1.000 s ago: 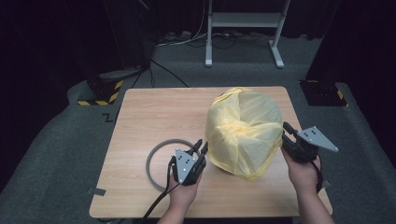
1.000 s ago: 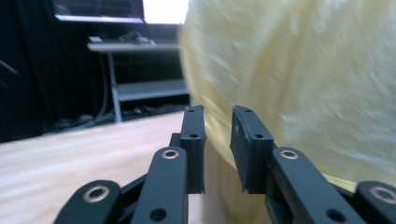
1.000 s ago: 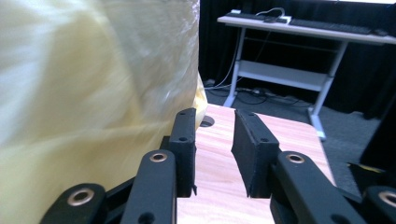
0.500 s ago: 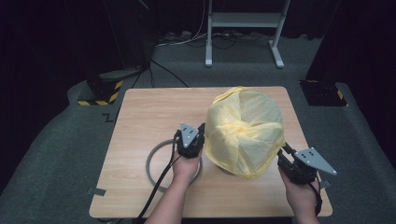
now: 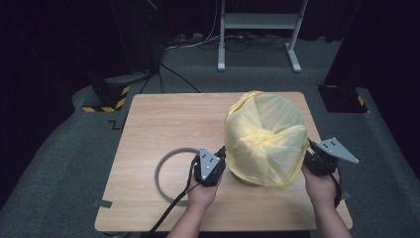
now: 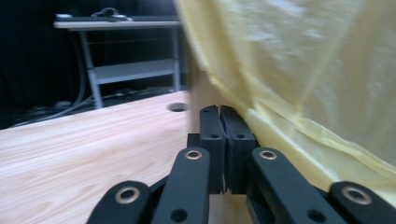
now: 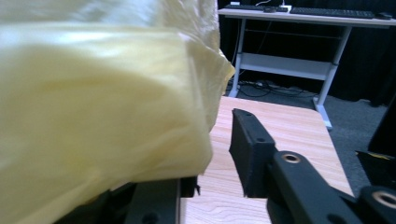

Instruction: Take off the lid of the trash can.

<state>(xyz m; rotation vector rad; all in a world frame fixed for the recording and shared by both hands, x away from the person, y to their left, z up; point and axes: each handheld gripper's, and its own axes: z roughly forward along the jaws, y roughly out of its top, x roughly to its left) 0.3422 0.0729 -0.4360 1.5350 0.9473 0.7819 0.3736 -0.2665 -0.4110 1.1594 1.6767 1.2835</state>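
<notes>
A yellow plastic bag (image 5: 265, 139) bulges over a container on the right half of the wooden table (image 5: 163, 124). My left gripper (image 5: 219, 152) is at the bag's left base, held in the person's hand. In the left gripper view this gripper (image 6: 219, 112) is shut, with the bag (image 6: 303, 70) hanging against its right side and nothing seen between the jaws. My right gripper (image 5: 309, 147) is at the bag's right side. It (image 7: 217, 140) stands open; the bag (image 7: 93, 102) drapes over and hides its left jaw, while the right finger (image 7: 250, 144) is bare.
A grey ring (image 5: 178, 149) lies flat on the table just left of my left gripper, with its cable crossing it. A white desk frame (image 5: 257, 20) stands on the floor behind the table. A black-and-yellow striped block (image 5: 106, 99) sits off the table's far left corner.
My left gripper has drawn back toward the person and slid right against the bag's base. My right gripper has moved forward to the bag's right side.
</notes>
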